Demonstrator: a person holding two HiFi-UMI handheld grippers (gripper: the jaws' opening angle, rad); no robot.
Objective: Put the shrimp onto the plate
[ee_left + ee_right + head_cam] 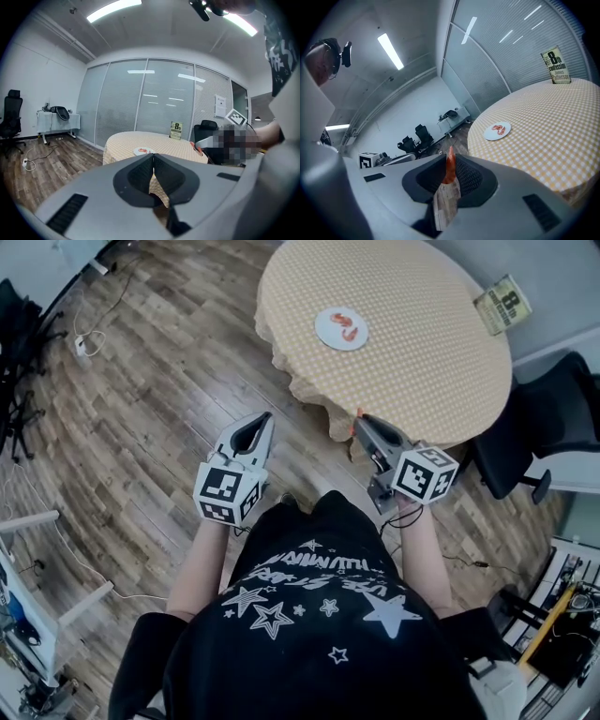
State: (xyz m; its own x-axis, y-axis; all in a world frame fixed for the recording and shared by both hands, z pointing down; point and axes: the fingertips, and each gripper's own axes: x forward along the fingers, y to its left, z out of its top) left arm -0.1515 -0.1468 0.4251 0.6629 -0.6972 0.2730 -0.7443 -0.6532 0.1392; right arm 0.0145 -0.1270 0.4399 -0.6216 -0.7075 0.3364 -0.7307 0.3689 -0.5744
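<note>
A white plate point(341, 329) with orange shrimp point(349, 327) lying on it sits on the near left part of the round yellow-checked table point(422, 352). Both grippers hover over the floor, short of the table's near edge. My right gripper point(359, 423) is shut on an orange shrimp point(449, 165), whose tip pokes up between the jaws. The plate point(497, 131) lies well ahead of it. My left gripper point(265, 418) is shut with nothing in it. From the left gripper view point(153, 157) the plate point(143, 151) shows far ahead on the table.
A green sign card point(502, 304) stands at the table's far right edge. A black office chair point(553, 418) is at the table's right. Wooden floor point(159, 381) stretches left, with cables and more chairs point(415, 136) by the walls.
</note>
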